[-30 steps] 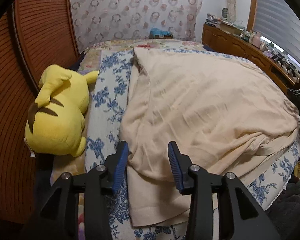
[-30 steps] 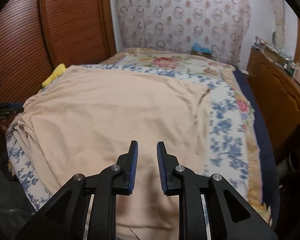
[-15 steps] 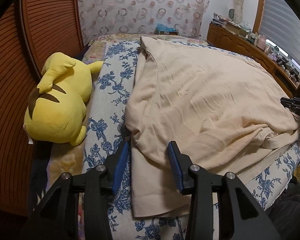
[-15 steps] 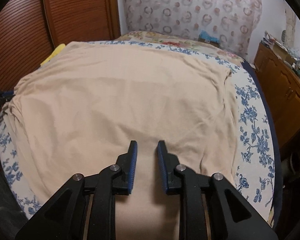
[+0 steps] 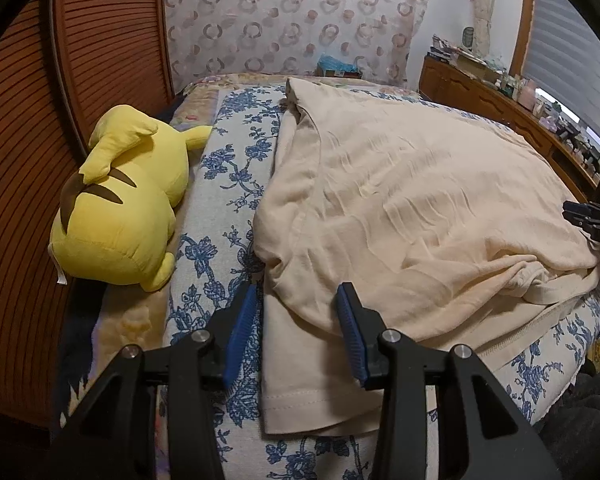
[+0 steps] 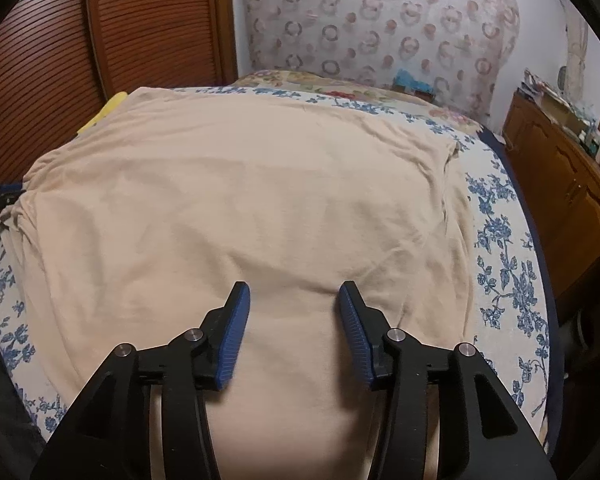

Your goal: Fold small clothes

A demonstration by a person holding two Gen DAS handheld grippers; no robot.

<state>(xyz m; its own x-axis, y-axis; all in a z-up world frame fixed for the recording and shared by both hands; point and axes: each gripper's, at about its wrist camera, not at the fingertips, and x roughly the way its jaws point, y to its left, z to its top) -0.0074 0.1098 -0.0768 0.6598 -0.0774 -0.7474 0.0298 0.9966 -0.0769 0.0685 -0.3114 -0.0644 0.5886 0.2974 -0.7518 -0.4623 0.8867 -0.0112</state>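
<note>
A beige T-shirt (image 5: 412, 216) lies spread on the bed, its near part folded over with a sleeve and hem hanging toward me. My left gripper (image 5: 296, 300) is open and empty, its jaws on either side of the shirt's near left edge. In the right wrist view the same shirt (image 6: 240, 200) lies mostly flat. My right gripper (image 6: 292, 300) is open and empty, low over the shirt's near part. The right gripper's tips also show at the far right of the left wrist view (image 5: 588, 216).
A yellow plush toy (image 5: 120, 196) lies at the bed's left side by the wooden slatted door (image 5: 100, 40). The floral bedspread (image 5: 228, 184) shows around the shirt. A wooden dresser (image 6: 568, 184) with clutter runs along the right.
My right gripper has opened wide from a narrow gap and moved closer over the shirt. My left gripper has dropped lower and nearer to the shirt's left edge.
</note>
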